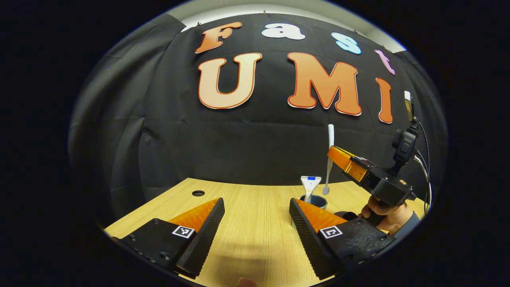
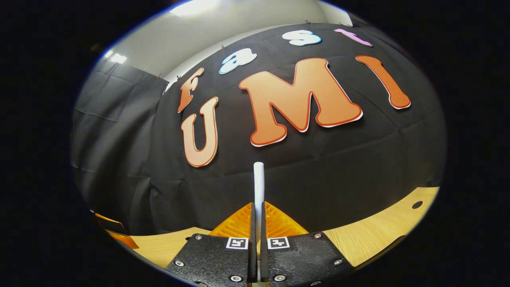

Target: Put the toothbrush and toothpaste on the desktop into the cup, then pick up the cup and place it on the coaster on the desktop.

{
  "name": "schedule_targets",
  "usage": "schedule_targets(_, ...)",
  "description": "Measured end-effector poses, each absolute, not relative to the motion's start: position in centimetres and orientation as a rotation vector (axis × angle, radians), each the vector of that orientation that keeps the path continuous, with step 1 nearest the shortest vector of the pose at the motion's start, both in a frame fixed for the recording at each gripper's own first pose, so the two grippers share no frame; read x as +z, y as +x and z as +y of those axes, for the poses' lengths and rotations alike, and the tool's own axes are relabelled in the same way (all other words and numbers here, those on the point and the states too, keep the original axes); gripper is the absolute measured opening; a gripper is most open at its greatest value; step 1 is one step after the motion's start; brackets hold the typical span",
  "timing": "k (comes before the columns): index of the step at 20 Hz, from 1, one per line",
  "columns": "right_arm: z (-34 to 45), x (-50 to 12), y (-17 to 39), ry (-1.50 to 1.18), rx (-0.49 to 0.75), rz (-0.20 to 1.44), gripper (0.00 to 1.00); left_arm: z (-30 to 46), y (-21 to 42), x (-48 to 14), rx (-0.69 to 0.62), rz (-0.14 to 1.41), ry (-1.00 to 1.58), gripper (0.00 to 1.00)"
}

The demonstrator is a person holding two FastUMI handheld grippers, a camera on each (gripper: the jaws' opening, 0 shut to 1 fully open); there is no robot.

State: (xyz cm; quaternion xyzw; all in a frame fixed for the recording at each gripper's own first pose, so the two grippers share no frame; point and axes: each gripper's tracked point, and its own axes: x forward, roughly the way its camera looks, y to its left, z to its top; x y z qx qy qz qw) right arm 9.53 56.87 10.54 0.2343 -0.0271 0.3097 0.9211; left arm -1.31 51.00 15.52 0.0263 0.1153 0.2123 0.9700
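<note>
At two o'clock in the left gripper view, the right gripper (image 1: pixel 338 157) hangs above the worktop (image 1: pixel 255 215), its jaws clamped on the toothbrush (image 1: pixel 330 159), held upright over the cup (image 1: pixel 316 201). The toothpaste (image 1: pixel 310 185) stands in that cup. The left gripper (image 1: pixel 257 223) hovers low at six o'clock, jaws apart

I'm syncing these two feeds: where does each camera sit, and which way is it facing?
Left gripper view: rides the open left gripper low over the desk, facing the cup holding the toothpaste; the right gripper and a hand show.
Right gripper view: rides the right gripper, tilted up at the wall, shut on the toothbrush.
Shared: toothbrush, desk, wall.
</note>
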Motion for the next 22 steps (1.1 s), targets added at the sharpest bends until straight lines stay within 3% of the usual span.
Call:
schedule_targets(10,59.0,5.8,9.5,0.467,0.652,0.028,0.05,52.2,-1.5,11.6,0.45,0.302,-0.012,0.99)
schedule_targets(22,55.6,7.5,7.8,0.444,0.692,0.061,0.12,50.5,-1.5,11.6,0.439,0.295,-0.016,0.98)
